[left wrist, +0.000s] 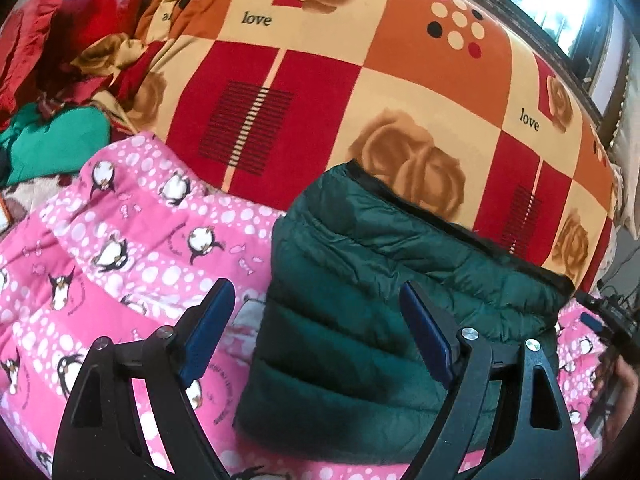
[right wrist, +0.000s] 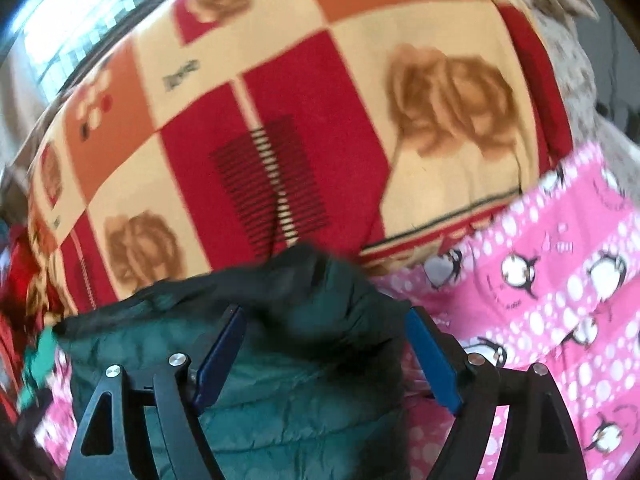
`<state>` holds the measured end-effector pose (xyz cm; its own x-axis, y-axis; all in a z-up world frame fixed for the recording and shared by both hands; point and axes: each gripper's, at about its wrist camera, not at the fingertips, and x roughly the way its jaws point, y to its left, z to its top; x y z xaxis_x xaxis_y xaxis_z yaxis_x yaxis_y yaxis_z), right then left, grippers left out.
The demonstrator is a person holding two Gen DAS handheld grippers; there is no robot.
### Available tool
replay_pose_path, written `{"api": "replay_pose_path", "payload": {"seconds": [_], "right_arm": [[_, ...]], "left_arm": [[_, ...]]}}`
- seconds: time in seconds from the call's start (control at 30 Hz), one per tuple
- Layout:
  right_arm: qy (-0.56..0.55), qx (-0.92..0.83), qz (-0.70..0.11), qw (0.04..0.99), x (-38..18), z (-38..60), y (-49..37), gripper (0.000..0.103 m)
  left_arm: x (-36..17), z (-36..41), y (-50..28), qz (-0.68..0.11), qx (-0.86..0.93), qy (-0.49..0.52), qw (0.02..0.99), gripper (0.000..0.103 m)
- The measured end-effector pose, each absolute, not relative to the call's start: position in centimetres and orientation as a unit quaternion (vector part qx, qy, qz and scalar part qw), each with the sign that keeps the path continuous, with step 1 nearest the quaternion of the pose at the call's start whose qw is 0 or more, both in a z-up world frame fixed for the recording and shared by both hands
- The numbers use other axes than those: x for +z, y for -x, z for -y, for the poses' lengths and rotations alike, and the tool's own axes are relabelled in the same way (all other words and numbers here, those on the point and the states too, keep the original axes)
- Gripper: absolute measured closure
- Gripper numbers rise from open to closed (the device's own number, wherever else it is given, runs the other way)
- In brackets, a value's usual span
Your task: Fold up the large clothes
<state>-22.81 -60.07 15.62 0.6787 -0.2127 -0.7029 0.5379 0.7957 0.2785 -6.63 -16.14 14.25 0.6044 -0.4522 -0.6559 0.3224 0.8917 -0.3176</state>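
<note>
On the pink penguin blanket (left wrist: 132, 248) sits my folded dark green puffer jacket (left wrist: 392, 280), backed by the rose-print quilt (left wrist: 320, 80). My left tool (left wrist: 316, 320) is spread wide at its left edge; my right tool (right wrist: 326, 344) gapes wide over its corner, gripping nothing.

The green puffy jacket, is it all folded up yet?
Mostly, it looks like. The green puffy jacket already sits as a compact folded bundle on the pink penguin blanket. Right now neither claw holds it: the left claw and right claw both hover open above it. Left: maybe a final tidy, and the heap of other clothes.
</note>
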Motion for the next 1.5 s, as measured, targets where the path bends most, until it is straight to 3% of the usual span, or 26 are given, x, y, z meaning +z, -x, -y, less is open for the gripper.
{"api": "replay_pose_path", "payload": {"seconds": [0.17,0.47,0.53,0.7,0.87,1.13,1.5], "right_arm": [[-0.197,-0.162,-0.349,0.902,14.9,57.1,20.8,0.023],[-0.133,-0.173,-0.420,0.881,8.3,57.9,13.5,0.022],[-0.145,-0.179,-0.431,0.873,6.9,58.8,12.7,0.015],[-0.177,-0.184,-0.433,0.865,5.1,60.3,12.0,0.008],[-0.163,-0.193,-0.438,0.863,5.8,60.0,12.6,0.008],[-0.152,-0.134,-0.387,0.900,11.8,55.1,13.7,0.008],[-0.095,-0.118,-0.432,0.889,7.0,50.6,8.6,0.005]], "left_arm": [[13.6,19.3,4.4,-0.393,-0.205,0.072,0.894,0.019],[9.5,23.5,-0.8,-0.440,-0.150,0.003,0.885,0.018],[8.7,23.5,-1.5,-0.444,-0.150,0.009,0.883,0.017],[7.1,23.5,-2.7,-0.461,-0.149,0.034,0.874,0.011],[6.8,23.2,-2.6,-0.456,-0.146,0.033,0.877,0.010],[6.7,23.2,-2.4,-0.447,-0.142,0.024,0.883,0.010],[7.3,24.7,-1.0,-0.424,-0.129,-0.007,0.896,0.010]]}}
